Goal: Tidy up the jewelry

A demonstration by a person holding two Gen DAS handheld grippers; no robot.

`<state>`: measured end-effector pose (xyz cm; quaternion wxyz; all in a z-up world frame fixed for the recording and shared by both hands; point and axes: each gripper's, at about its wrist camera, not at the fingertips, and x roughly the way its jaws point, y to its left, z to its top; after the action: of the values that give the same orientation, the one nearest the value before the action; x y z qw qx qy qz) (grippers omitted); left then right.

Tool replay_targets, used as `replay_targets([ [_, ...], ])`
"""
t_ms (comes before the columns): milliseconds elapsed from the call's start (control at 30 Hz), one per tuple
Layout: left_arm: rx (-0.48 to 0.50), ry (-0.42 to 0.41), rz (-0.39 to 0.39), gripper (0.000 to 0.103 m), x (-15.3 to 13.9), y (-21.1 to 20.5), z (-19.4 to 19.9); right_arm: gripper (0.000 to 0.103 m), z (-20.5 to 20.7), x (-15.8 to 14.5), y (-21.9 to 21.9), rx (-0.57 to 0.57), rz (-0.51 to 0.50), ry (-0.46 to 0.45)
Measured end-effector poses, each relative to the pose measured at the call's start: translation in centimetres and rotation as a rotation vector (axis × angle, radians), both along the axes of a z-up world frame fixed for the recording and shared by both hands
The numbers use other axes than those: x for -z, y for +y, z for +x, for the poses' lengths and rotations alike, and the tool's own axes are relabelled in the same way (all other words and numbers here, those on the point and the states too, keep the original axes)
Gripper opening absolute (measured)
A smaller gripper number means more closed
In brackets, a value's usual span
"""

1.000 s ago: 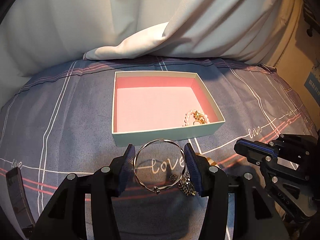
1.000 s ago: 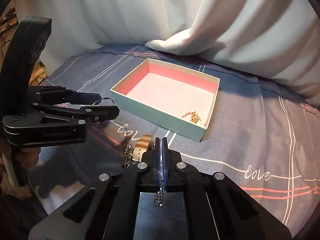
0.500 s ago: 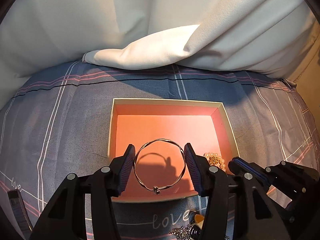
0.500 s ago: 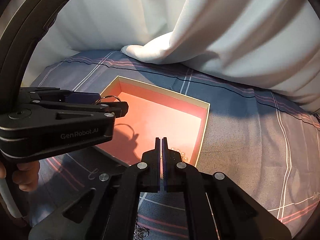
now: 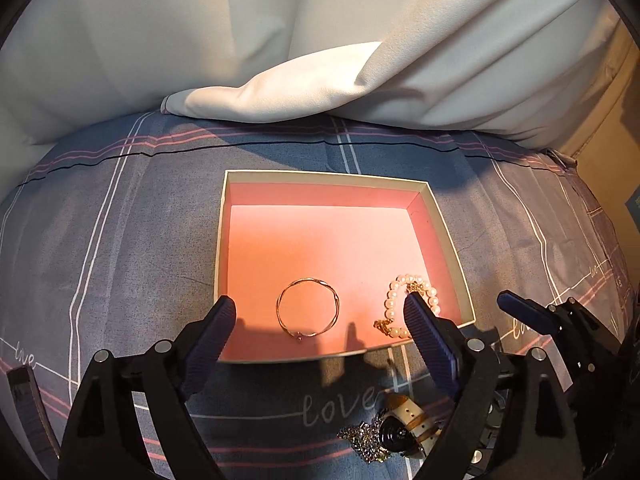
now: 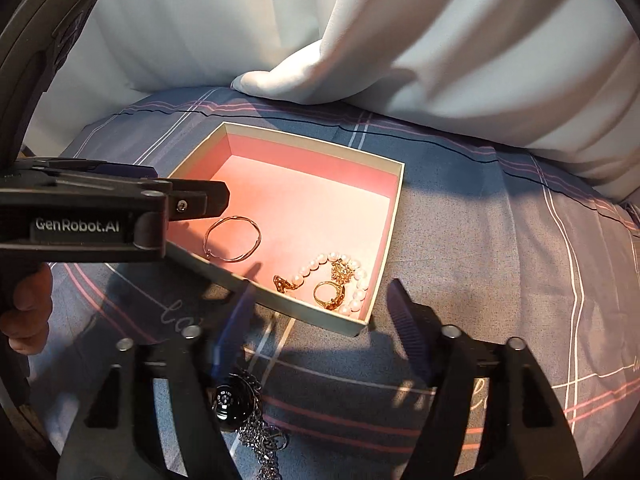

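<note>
A pale box with a pink lining (image 5: pixel 223 216) (image 6: pixel 394 216) lies on the bed. A thin twisted bangle (image 5: pixel 307 307) (image 6: pixel 232 238) lies flat inside it near the front wall. A pearl bracelet (image 5: pixel 394 292) (image 6: pixel 340 268) with gold pieces and a gold ring (image 6: pixel 329 294) lies in the box's front right corner. My left gripper (image 5: pixel 320 328) is open and empty, its fingers spread either side of the bangle above the front wall. My right gripper (image 6: pixel 320 320) is open and empty, in front of the box's near corner.
A watch with a pale strap (image 5: pixel 400 432) and a sparkly chain (image 5: pixel 362 442) (image 6: pixel 260 436) lie on the plaid sheet (image 5: pixel 120 264) in front of the box. A white curtain (image 5: pixel 280 88) drapes onto the bed behind the box. A hand (image 6: pixel 24 312) holds the left gripper.
The left gripper opened and let the bangle go; it now lies in the box. The right gripper opened from shut. Both views tilted further down toward the box.
</note>
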<state>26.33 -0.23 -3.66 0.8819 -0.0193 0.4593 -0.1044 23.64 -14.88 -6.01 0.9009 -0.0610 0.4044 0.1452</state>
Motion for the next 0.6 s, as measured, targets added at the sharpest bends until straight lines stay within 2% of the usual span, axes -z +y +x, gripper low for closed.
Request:
replay_targets([
  [133, 0.002, -0.011, -0.038, 0.087, 0.8, 1.5, -3.7, 0.074, -3.4, 0.7, -1.2, -0.005, 0.052, 0.016],
  [333, -0.041, 0.042, -0.049, 0.087, 4.3, 3.7, -7.7, 0.074, -7.2, 3.2, -1.7, -0.008, 0.104, 0.068],
  [400, -0.038, 0.062, -0.027, 0.087, 5.5, 3.7, -8.5, 0.074, -7.9, 3.9, -1.3, -0.023, 0.123, 0.082],
  [500, -0.033, 0.075, 0.009, 0.087, 6.8, 3.3, -9.1, 0.074, -8.2, 4.6, -0.1, -0.049, 0.095, 0.087],
  [600, -0.019, 0.058, 0.059, 0.087, 7.2, 2.8, -9.3, 0.074, -8.1, 4.7, 0.2, -0.067, 0.075, 0.076],
])
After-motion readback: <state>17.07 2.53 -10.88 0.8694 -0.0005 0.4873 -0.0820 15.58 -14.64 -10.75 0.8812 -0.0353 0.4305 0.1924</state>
